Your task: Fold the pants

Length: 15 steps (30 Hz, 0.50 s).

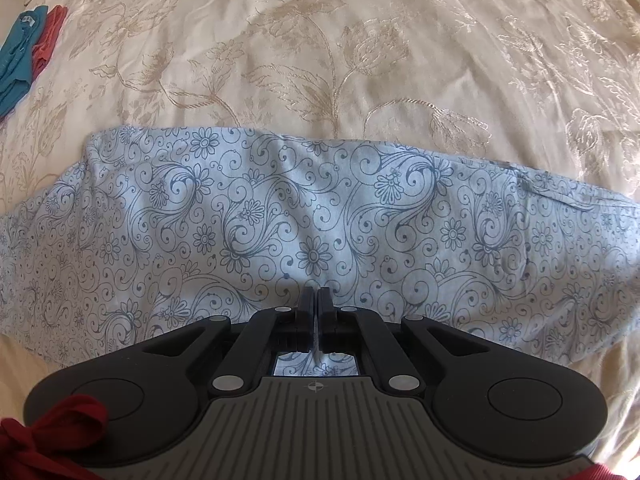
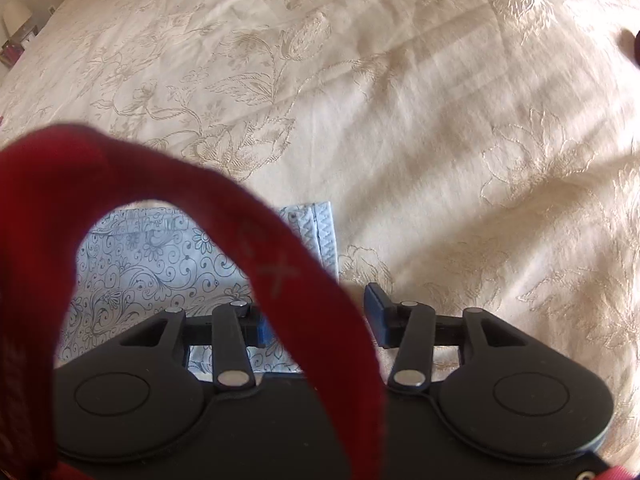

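The pants (image 1: 320,216) are pale blue with a dark floral swirl print and lie flat across the cream bedspread (image 1: 320,40). My left gripper (image 1: 314,292) hangs over their near middle with its fingers pressed together; no cloth shows between them. In the right wrist view one end of the pants (image 2: 160,264) with its stitched hem (image 2: 326,236) lies just ahead. My right gripper (image 2: 320,312) is open above that hem, its left finger partly hidden by a red strap (image 2: 280,264).
Folded teal (image 1: 18,56) and coral (image 1: 48,36) garments lie at the far left of the bed. A red strap (image 1: 44,432) hangs by the left gripper's body. A white lamp (image 2: 16,16) stands on a nightstand beyond the bed's far left corner.
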### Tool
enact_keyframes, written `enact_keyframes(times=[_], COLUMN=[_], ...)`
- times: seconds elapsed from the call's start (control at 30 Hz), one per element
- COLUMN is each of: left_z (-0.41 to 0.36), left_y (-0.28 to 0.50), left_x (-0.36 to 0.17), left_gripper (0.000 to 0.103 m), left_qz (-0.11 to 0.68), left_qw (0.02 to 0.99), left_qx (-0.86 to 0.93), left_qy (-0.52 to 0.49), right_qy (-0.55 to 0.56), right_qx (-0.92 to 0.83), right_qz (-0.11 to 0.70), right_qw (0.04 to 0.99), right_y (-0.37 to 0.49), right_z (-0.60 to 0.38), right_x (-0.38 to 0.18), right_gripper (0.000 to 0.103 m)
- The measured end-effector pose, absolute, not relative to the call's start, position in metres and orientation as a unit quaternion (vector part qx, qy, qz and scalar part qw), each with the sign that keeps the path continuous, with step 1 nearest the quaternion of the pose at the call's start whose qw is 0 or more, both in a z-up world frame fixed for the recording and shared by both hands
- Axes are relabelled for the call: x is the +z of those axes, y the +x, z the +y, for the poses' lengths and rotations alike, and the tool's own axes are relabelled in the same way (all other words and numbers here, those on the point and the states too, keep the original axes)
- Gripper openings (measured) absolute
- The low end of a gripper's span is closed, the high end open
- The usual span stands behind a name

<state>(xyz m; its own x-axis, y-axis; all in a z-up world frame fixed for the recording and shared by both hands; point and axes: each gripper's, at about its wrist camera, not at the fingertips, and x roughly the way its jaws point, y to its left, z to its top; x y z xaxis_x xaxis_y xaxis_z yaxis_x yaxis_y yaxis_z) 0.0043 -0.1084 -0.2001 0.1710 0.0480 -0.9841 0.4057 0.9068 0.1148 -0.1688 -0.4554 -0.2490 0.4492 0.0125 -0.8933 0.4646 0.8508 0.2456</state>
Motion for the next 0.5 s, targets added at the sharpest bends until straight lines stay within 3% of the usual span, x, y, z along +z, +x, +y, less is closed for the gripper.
enact_keyframes(times=[0.2, 0.27, 0.3, 0.33, 0.5], left_z=[-0.109, -0.114, -0.117, -0.121, -0.145], left_y=[-0.005, -0.007, -0.007, -0.007, -0.016], left_x=[-0.19, -0.189, -0.188, -0.187, -0.181], left_gripper=[0.003, 0.003, 0.003, 0.003, 0.003], left_qz=[0.632, 0.632, 0.631, 0.63, 0.621], left_qw=[0.742, 0.743, 0.743, 0.742, 0.742], left_qx=[-0.123, -0.128, -0.131, -0.136, -0.171], left_qy=[0.185, 0.183, 0.182, 0.183, 0.188], right_qy=[0.29, 0.296, 0.297, 0.303, 0.314], right_qx=[-0.099, -0.088, -0.076, -0.064, -0.059], right_qz=[0.492, 0.501, 0.506, 0.508, 0.49], right_qw=[0.815, 0.808, 0.806, 0.804, 0.811], right_y=[-0.16, -0.156, -0.155, -0.154, -0.162], right_z=[-0.466, -0.469, -0.47, -0.47, -0.475], right_x=[-0.26, -0.262, -0.262, -0.262, -0.241], right_gripper=[0.059, 0.055, 0.028, 0.015, 0.014])
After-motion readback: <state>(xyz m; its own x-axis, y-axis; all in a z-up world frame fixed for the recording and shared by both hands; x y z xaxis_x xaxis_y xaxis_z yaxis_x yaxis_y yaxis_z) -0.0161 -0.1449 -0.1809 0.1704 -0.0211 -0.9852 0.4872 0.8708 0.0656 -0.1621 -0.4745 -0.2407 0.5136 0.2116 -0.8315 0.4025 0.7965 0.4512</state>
